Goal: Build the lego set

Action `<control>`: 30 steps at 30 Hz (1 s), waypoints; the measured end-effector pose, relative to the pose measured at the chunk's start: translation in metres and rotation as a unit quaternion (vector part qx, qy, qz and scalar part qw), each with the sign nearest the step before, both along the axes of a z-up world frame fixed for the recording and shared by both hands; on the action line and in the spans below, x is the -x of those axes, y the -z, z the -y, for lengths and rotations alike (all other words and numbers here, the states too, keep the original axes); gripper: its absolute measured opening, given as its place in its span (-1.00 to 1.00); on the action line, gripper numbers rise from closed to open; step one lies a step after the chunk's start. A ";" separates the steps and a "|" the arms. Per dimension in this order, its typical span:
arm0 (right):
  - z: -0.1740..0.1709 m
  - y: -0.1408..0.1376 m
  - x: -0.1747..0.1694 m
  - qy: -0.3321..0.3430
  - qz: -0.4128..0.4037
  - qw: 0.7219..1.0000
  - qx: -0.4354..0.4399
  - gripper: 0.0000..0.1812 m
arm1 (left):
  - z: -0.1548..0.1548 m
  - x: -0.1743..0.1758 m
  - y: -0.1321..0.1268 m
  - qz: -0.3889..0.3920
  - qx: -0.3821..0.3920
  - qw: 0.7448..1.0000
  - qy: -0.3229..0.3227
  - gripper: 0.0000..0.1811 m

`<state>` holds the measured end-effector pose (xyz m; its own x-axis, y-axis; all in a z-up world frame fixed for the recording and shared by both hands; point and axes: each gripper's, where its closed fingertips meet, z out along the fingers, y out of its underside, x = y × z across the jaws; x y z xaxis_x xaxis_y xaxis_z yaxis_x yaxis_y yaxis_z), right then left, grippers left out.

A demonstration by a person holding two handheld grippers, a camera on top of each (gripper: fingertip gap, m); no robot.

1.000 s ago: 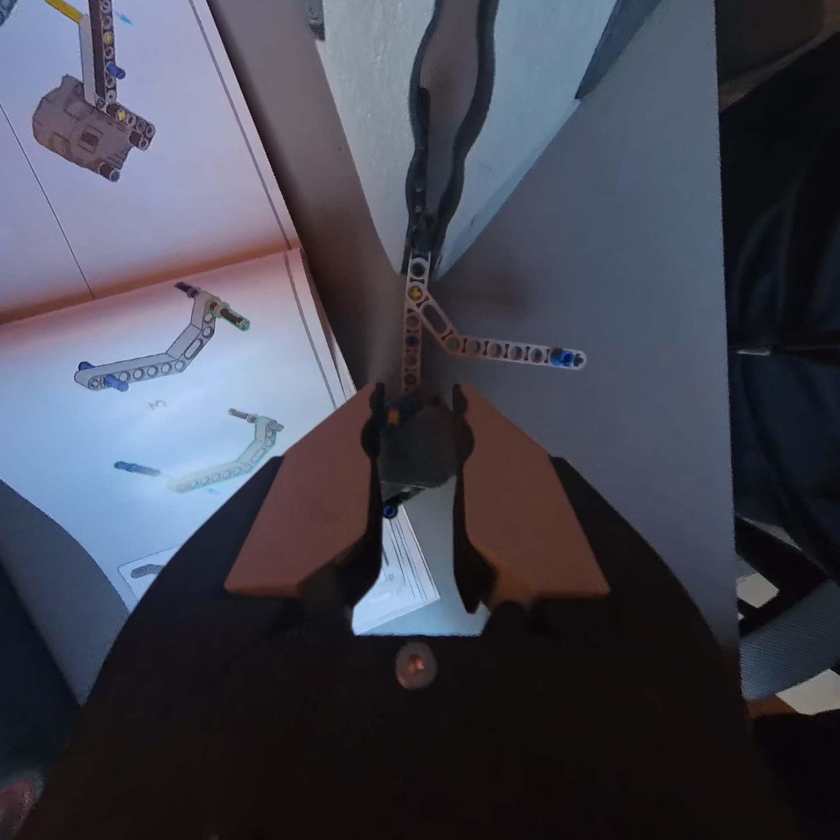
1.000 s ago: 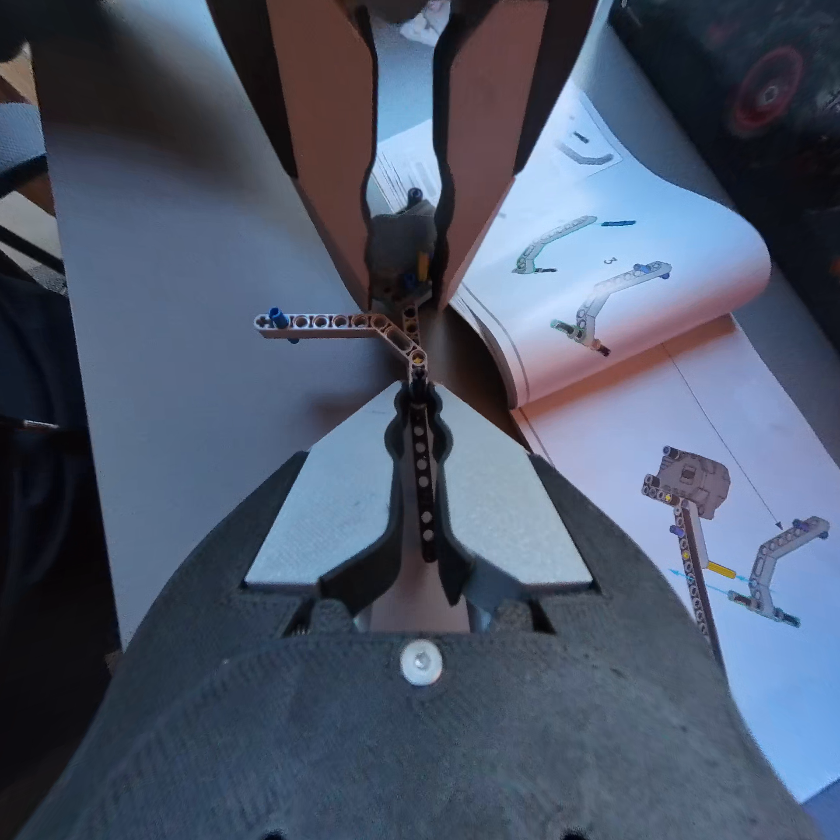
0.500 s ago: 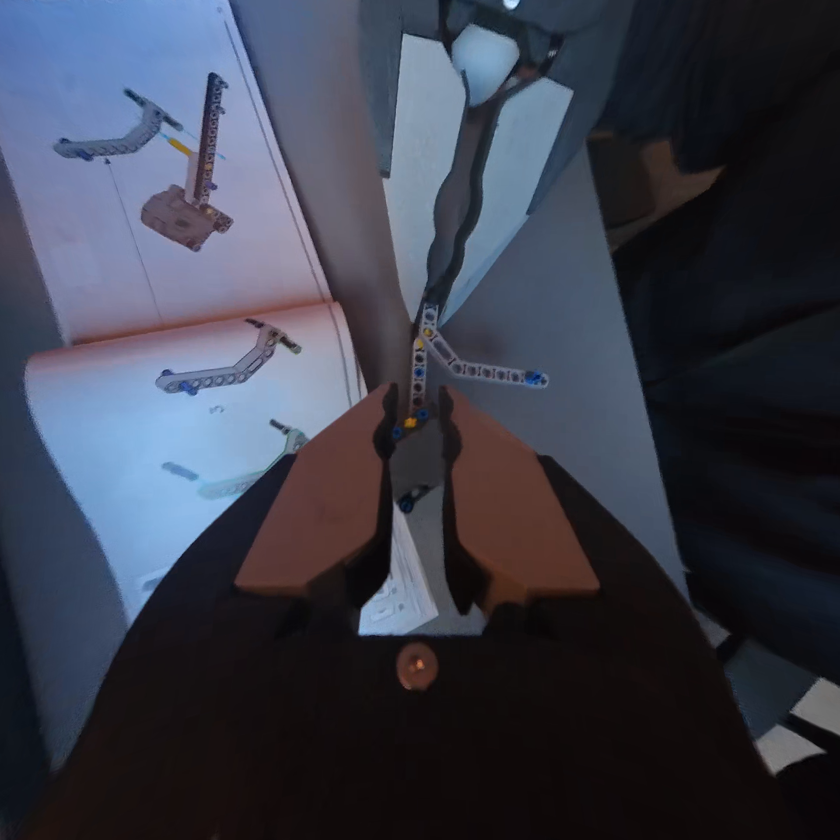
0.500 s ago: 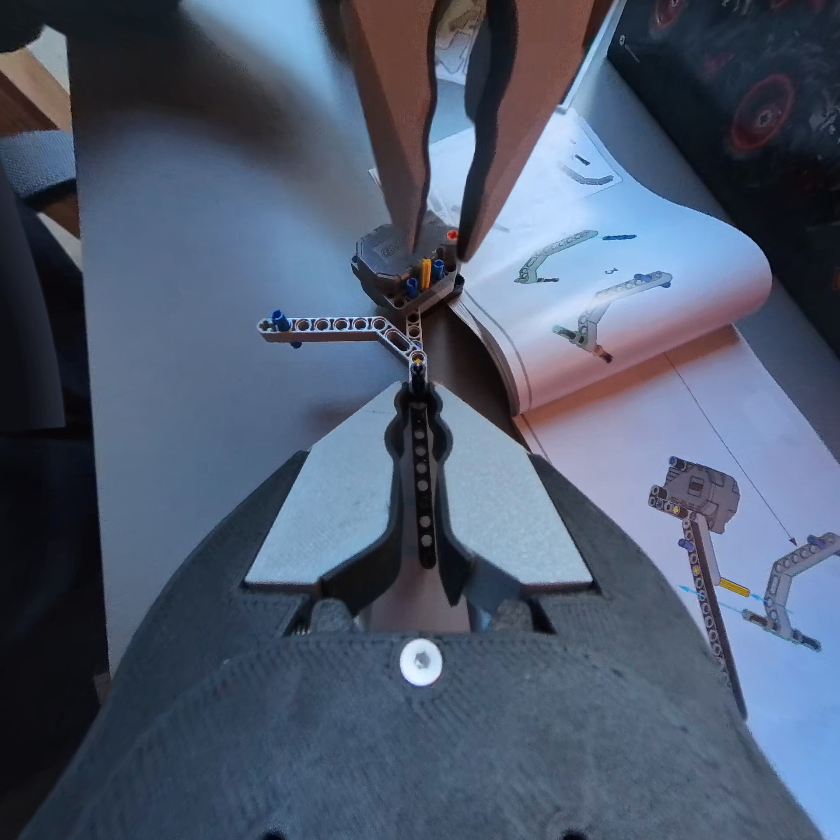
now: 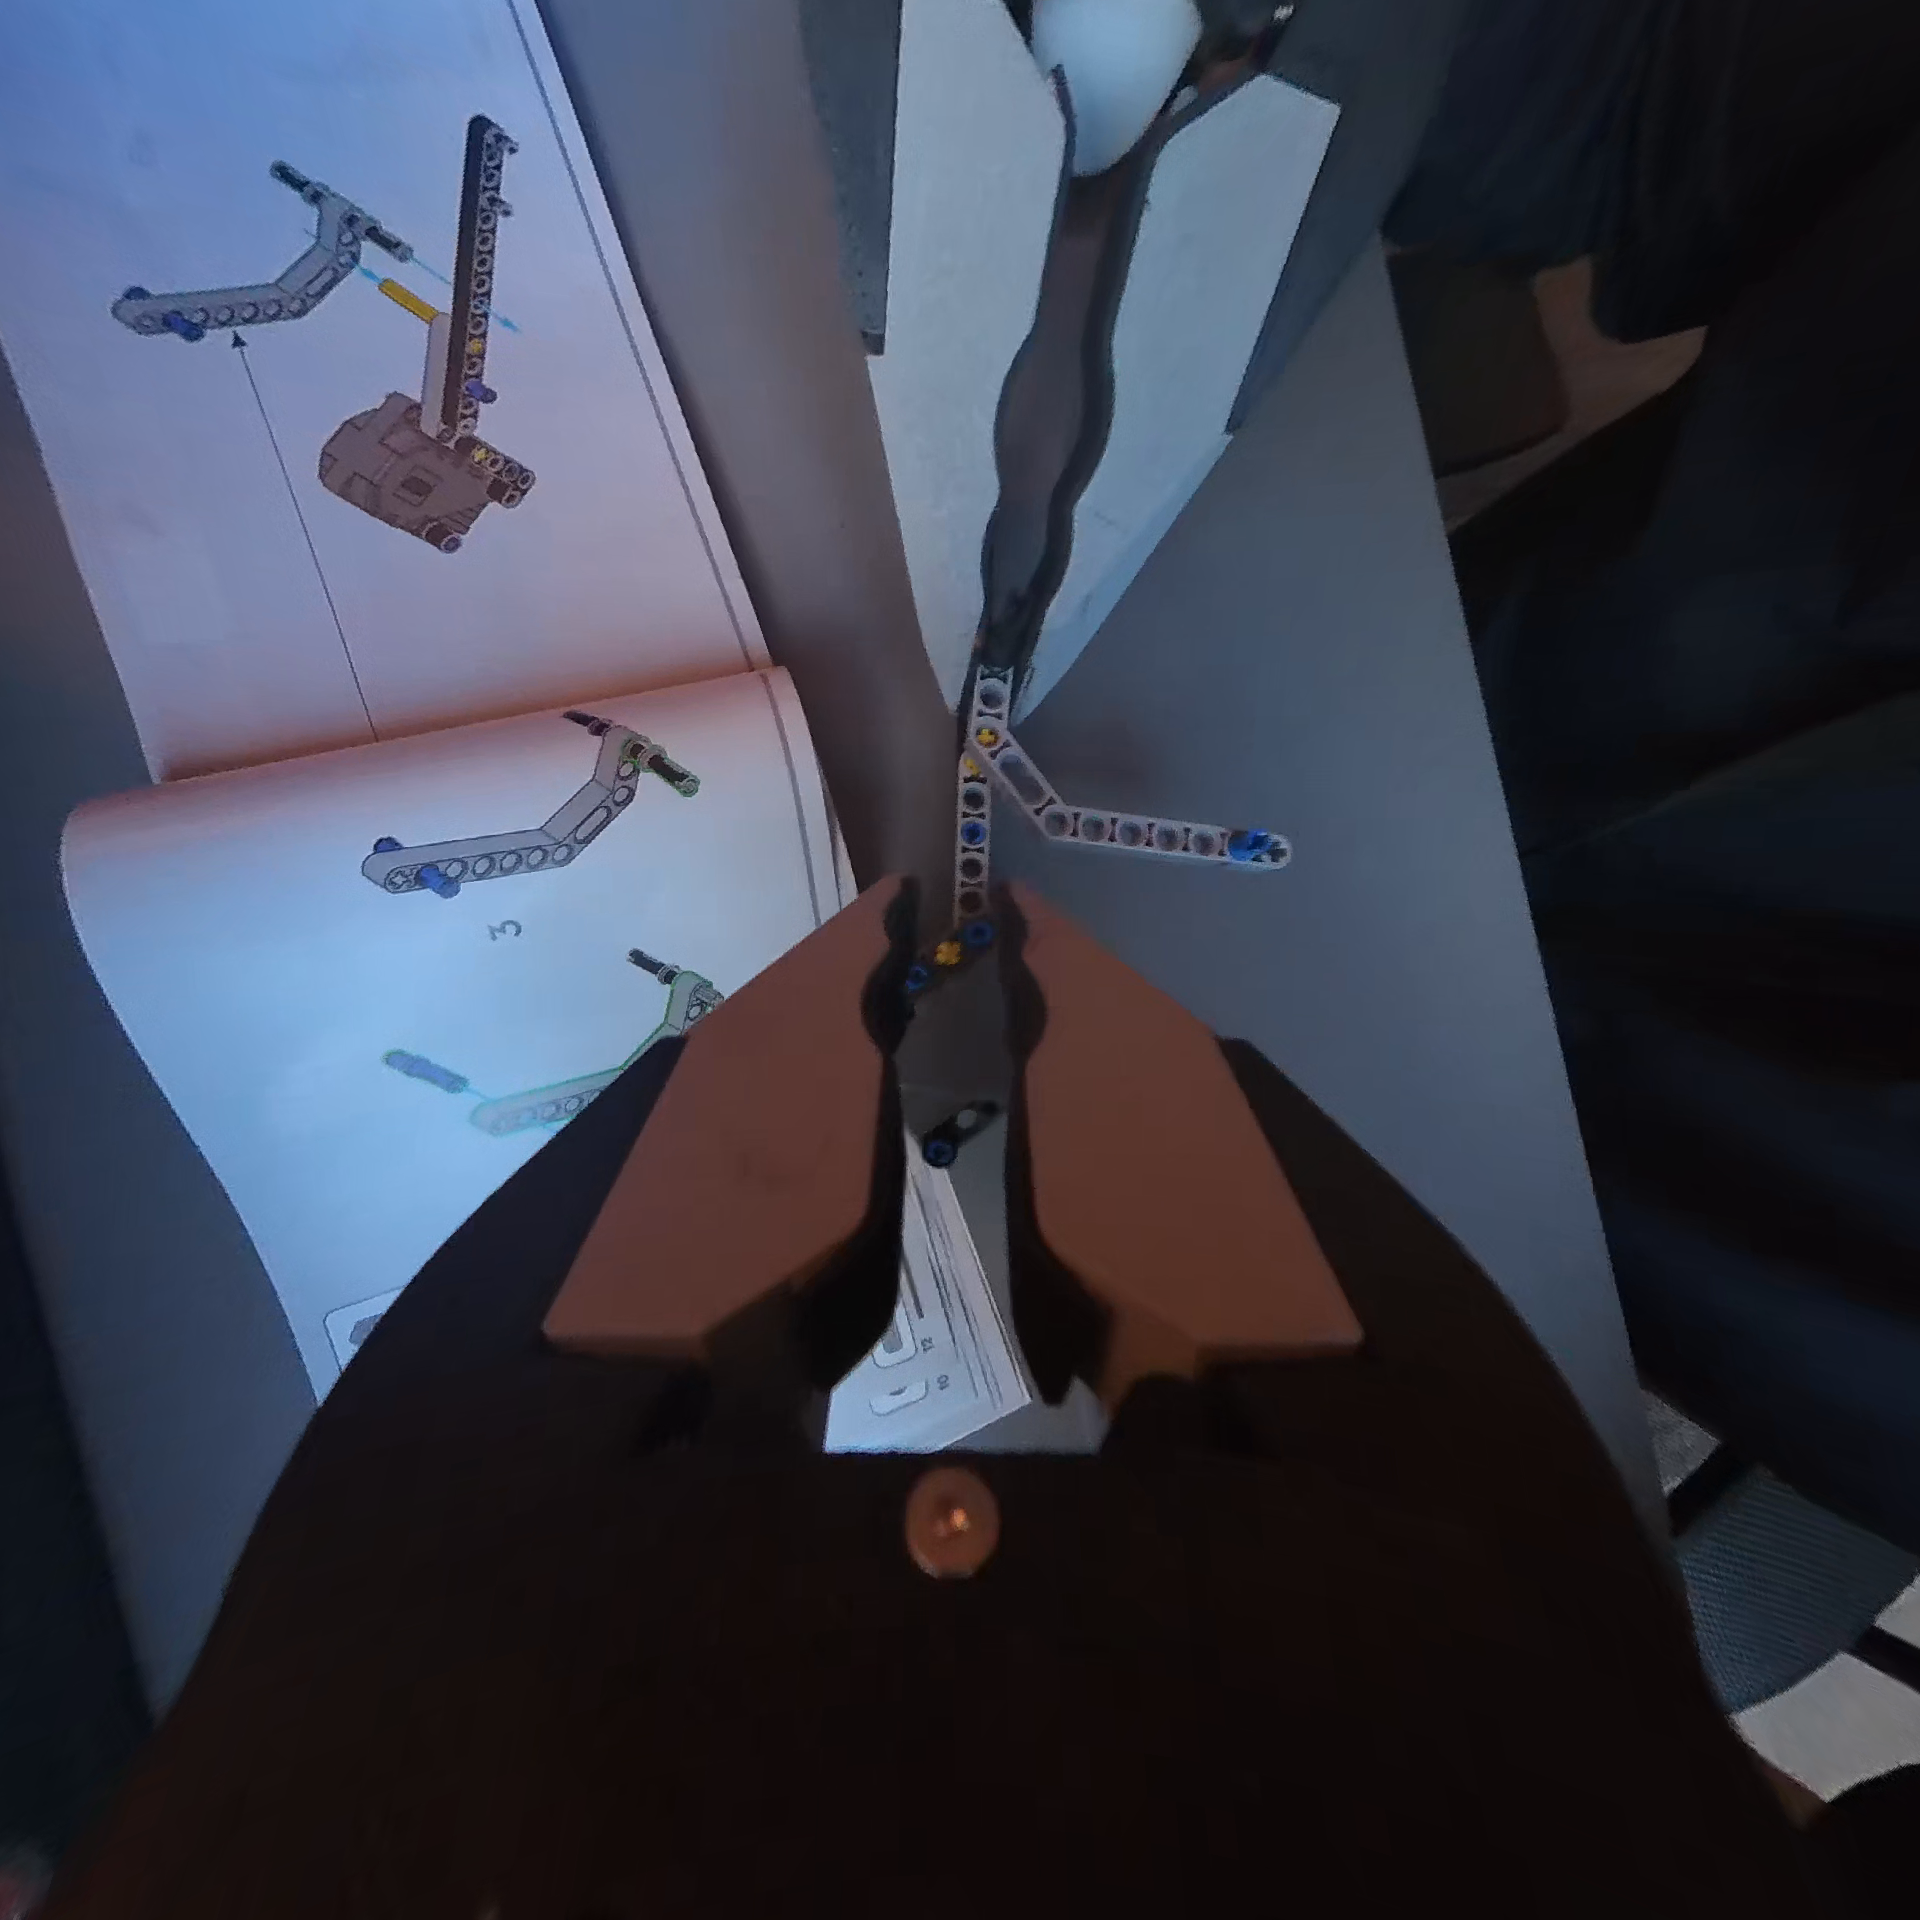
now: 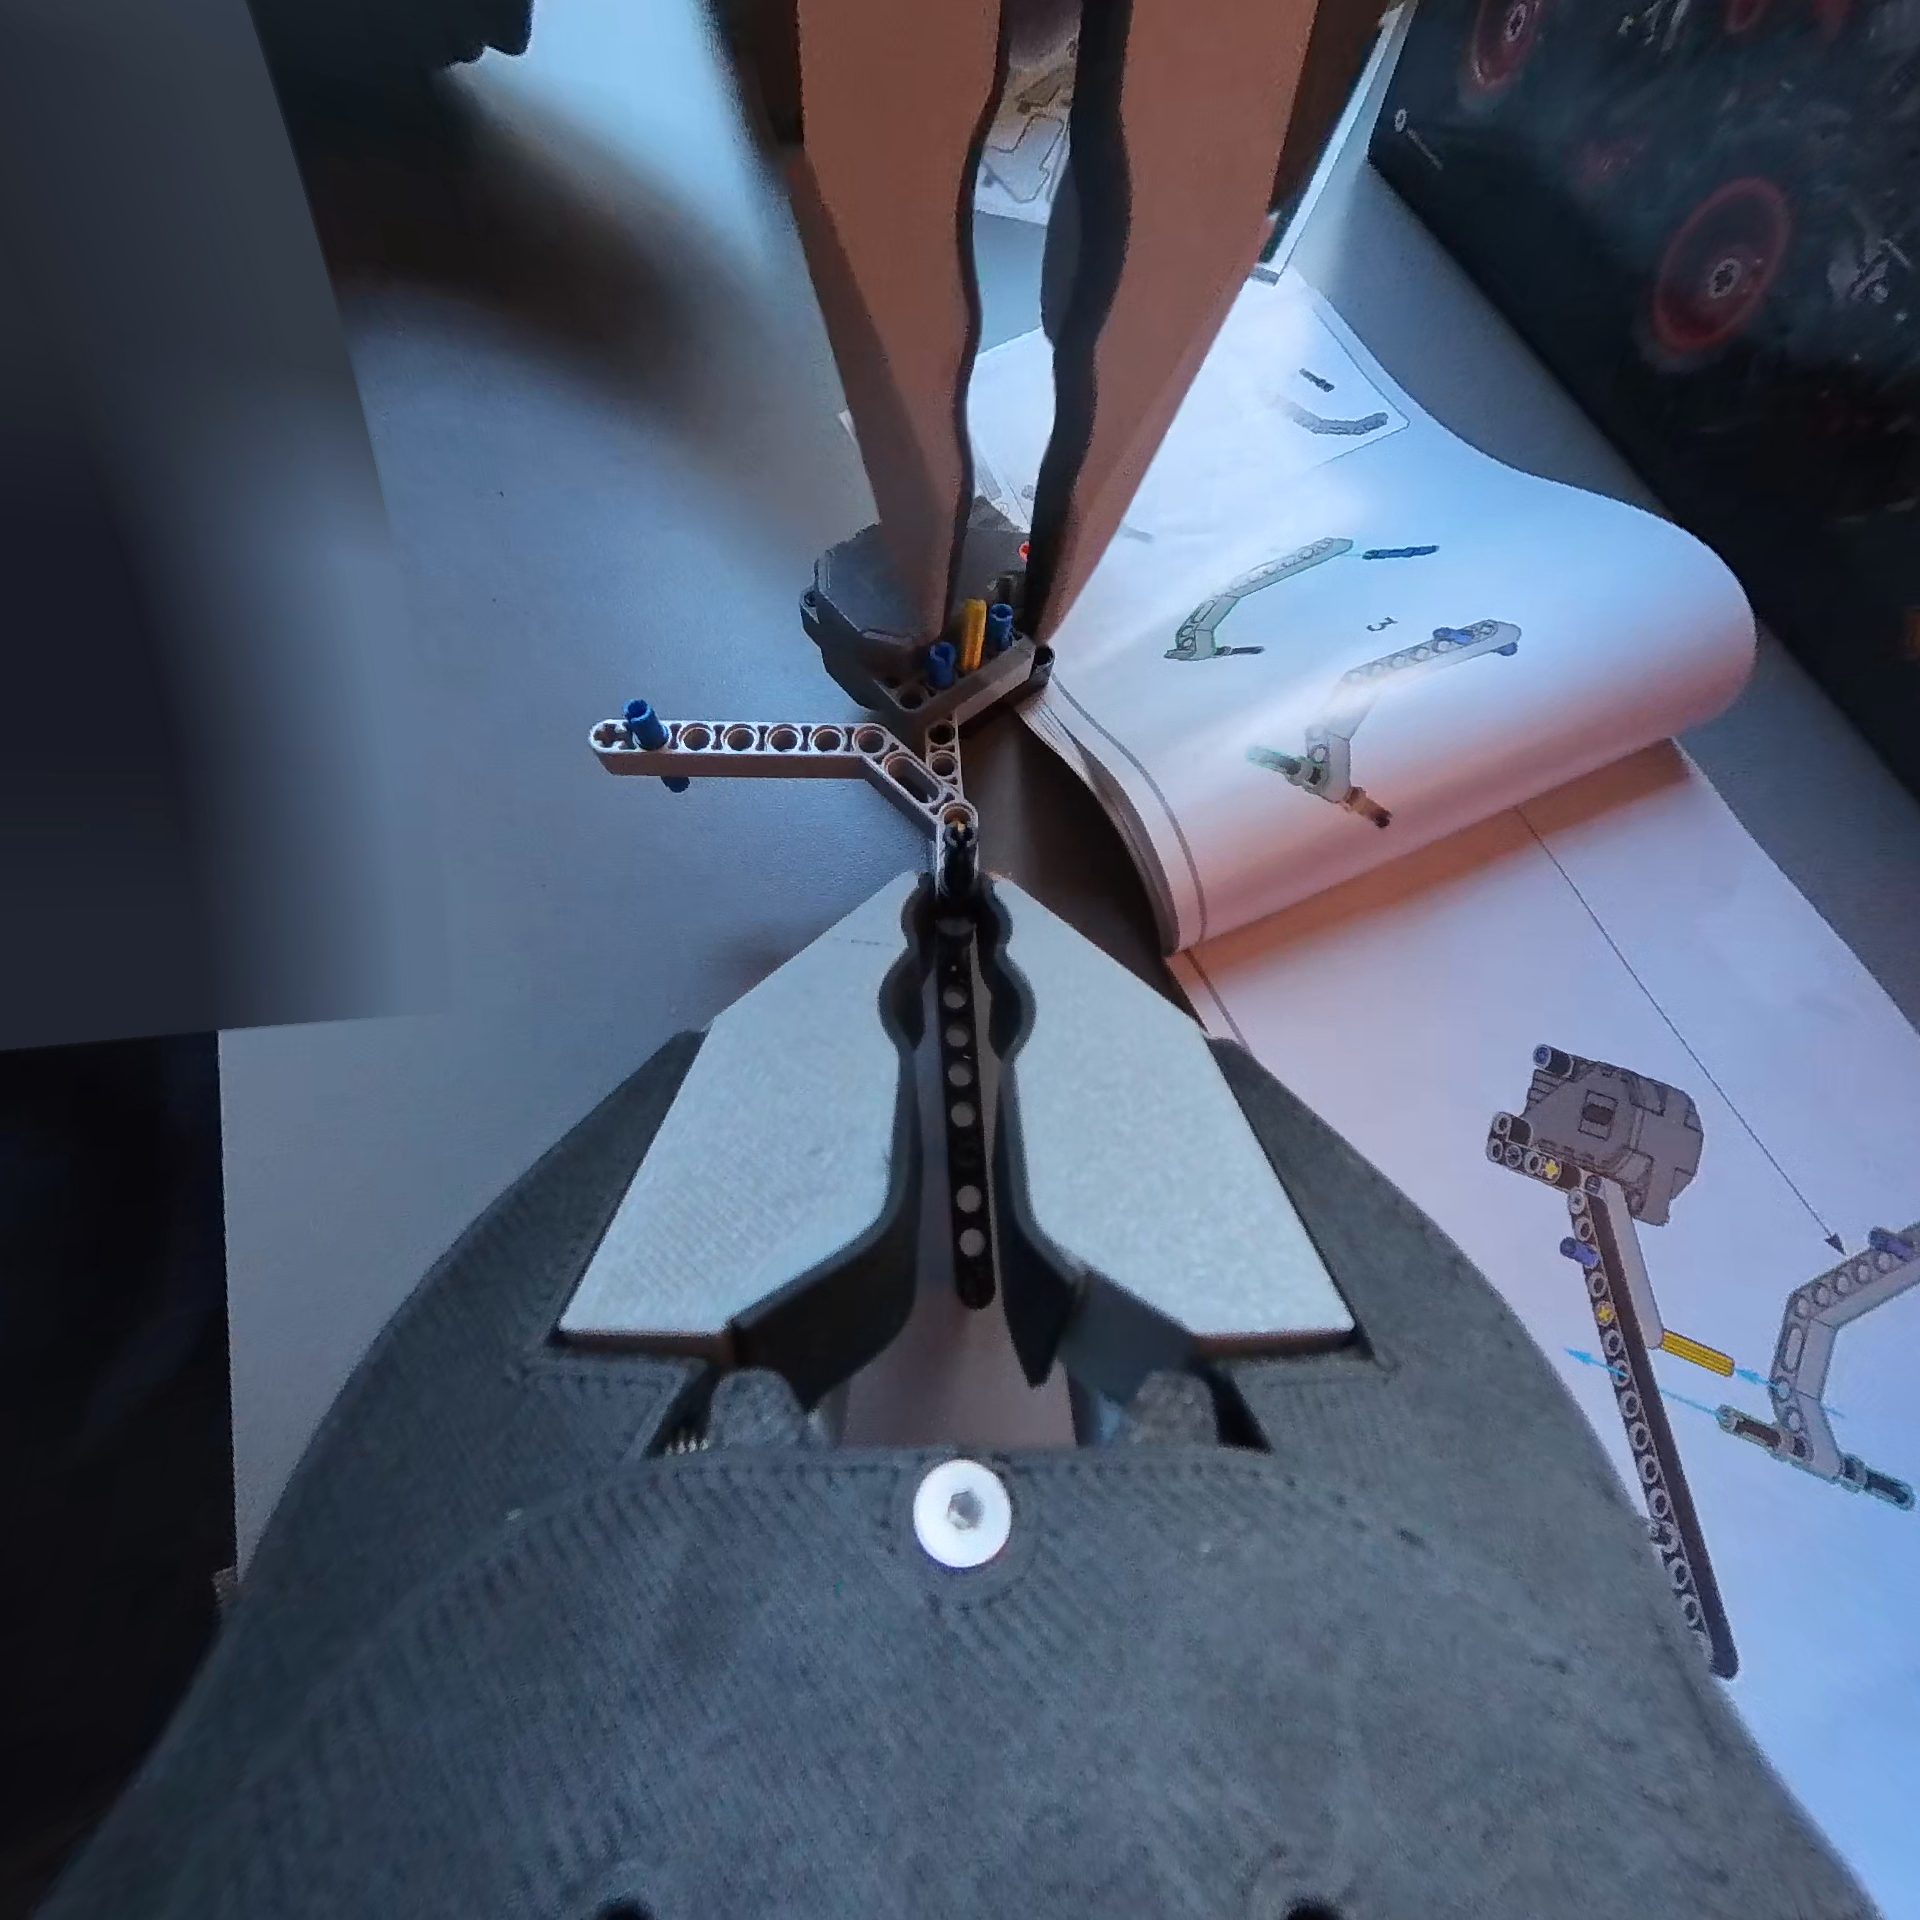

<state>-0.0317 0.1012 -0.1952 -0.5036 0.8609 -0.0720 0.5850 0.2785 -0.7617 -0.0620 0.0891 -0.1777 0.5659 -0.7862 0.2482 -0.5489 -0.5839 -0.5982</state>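
Note:
My right gripper [image 6: 956,883] is shut on a long black beam [image 6: 961,1122] lying between its grey fingers. The beam's far end joins a grey angled beam [image 6: 769,740] with a blue pin [image 6: 636,717], and a short straight beam runs on to a dark grey motor block [image 6: 862,603] resting at the booklet's edge. My left gripper [image 5: 951,904], with brown fingers, comes down from above [image 6: 997,613]. Its jaws stand a narrow gap apart at the motor's top, either side of an upright yellow axle [image 6: 971,623] and blue pins. Whether they pinch anything is unclear.
An open instruction booklet [image 6: 1455,831] lies on the grey table [image 6: 571,520] to the right of the assembly; it also shows in the left wrist view [image 5: 312,935]. A dark box with red wheel pictures [image 6: 1714,208] stands at the far right. The table edge runs along the left. My right fingertips sit around 5 centimetres from my left ones.
My left gripper has let go of the motor block, risen above it and narrowed its jaws. The motor now rests below its tips. My right gripper still holds the black beam.

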 end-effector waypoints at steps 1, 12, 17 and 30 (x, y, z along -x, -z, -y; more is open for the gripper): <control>0.000 0.000 0.000 0.000 0.000 1.000 -0.001 -0.94 | 0.001 -0.001 -0.002 0.005 0.000 1.000 0.004 -0.88; 0.000 0.001 0.001 0.000 -0.008 1.000 -0.026 -0.94 | 0.007 -0.022 0.000 0.027 0.013 0.999 0.027 -0.87; 0.001 0.001 0.002 -0.004 -0.011 0.999 -0.035 -0.94 | -0.002 -0.028 0.010 0.010 0.012 1.000 0.022 -0.82; -0.005 0.004 0.002 -0.002 -0.012 1.000 -0.017 -0.88 | -0.012 -0.032 0.015 0.031 0.053 0.998 0.009 -0.88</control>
